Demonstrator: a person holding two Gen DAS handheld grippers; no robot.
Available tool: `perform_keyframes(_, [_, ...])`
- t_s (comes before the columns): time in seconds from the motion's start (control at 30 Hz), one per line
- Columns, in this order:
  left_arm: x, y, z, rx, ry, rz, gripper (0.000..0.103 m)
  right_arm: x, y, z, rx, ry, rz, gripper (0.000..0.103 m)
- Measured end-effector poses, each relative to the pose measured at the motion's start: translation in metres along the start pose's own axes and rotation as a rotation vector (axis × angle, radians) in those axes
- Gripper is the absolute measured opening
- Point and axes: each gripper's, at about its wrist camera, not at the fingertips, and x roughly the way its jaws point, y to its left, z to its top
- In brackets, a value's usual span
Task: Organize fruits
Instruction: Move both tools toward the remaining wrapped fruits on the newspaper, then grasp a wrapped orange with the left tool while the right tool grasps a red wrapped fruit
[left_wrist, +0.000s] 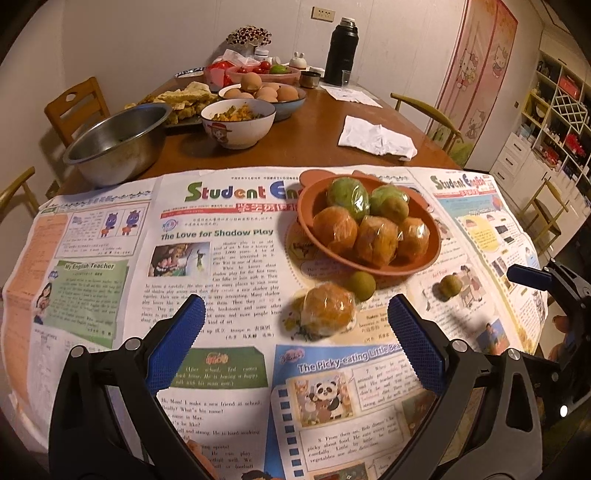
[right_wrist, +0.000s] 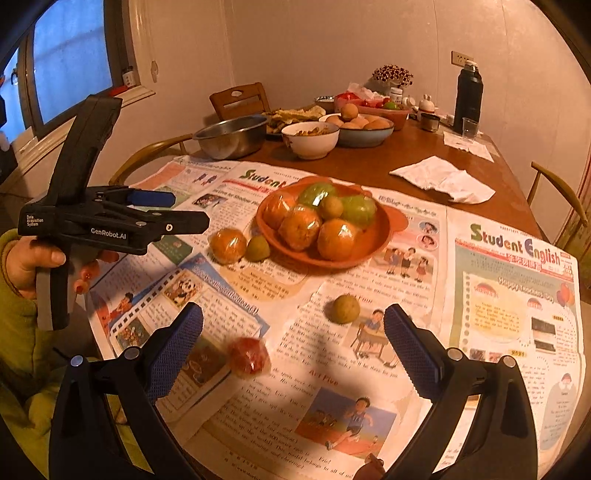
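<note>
Fruit sorting on newspaper (left_wrist: 221, 258), both grippers empty, jaws wide.

L to R: left gripper (left_wrist: 295, 332) open wide over the paper w/ a wrapped orange (left_wrist: 328, 309) just ahead, small green fruit (left_wrist: 362, 286) beside it, touching orange bowl (left_wrist: 369, 264) rim; bowl holds wrapped oranges + green fruits. Lone green fruit (right_wrist: 345, 309) apart on paper; red wrapped fruit (right_wrist: 249, 356) near right gripper (right_wrist: 293, 339), open wide, nothing held.
</note>
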Motion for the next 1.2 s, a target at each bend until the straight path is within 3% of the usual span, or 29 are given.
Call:
perform_keyframes(0.5, [0.010, -0.011, -0.020, 0.018, 0.026, -0.011, 0.093, 0.018, 0.014, -0.020, -0.015, 0.066, 0.023, 0.097])
perform_keyframes(0.67, [0.014, -0.013, -0.023, 0.015, 0.029, -0.018, 0.085, 0.025, 0.015, -0.023, -0.016, 0.083, 0.031, 0.095])
perform_keyframes(1.07, [0.024, -0.016, -0.020, 0.032, 0.042, -0.044, 0.061, 0.040, 0.022, -0.029, -0.052, 0.119, 0.081, 0.031])
perform_keyframes(1.2, [0.031, -0.017, -0.017, 0.045, 0.059, -0.046, 0.055, 0.038, 0.022, -0.029, -0.054, 0.109, 0.098, 0.030])
